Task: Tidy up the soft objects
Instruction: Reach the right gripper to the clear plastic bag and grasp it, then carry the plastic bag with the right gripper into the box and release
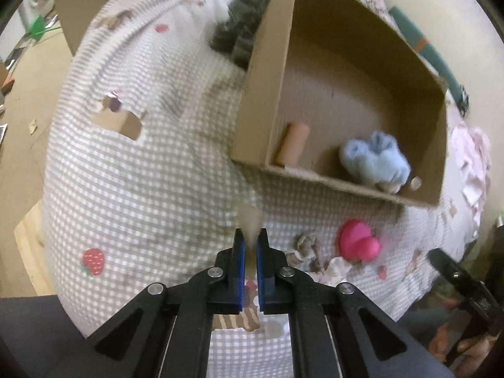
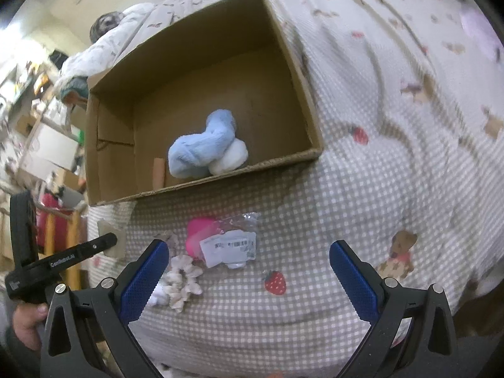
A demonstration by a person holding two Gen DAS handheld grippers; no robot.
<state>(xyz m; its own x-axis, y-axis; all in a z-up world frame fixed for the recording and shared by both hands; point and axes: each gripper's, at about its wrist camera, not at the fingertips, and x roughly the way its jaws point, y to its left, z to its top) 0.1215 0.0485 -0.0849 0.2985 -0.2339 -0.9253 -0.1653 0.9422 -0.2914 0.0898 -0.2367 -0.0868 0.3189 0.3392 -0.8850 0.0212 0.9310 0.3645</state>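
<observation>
Gingham quilt (image 2: 315,220) w/ cardboard box (image 2: 302,72); left tongs (image 1: 250,236) pinch blurry beige bit (image 1: 250,217), right tongs (image 2: 249,252) wide apart.

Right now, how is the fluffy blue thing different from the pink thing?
The fluffy blue thing lies inside the cardboard box; the pink thing lies outside it on the checked blanket. The blue one looks fuzzy and bunched, the pink one smooth and rounded. A clear plastic bag partly covers the pink one; nothing covers the blue one. No hand-held gripper touches either.
</observation>
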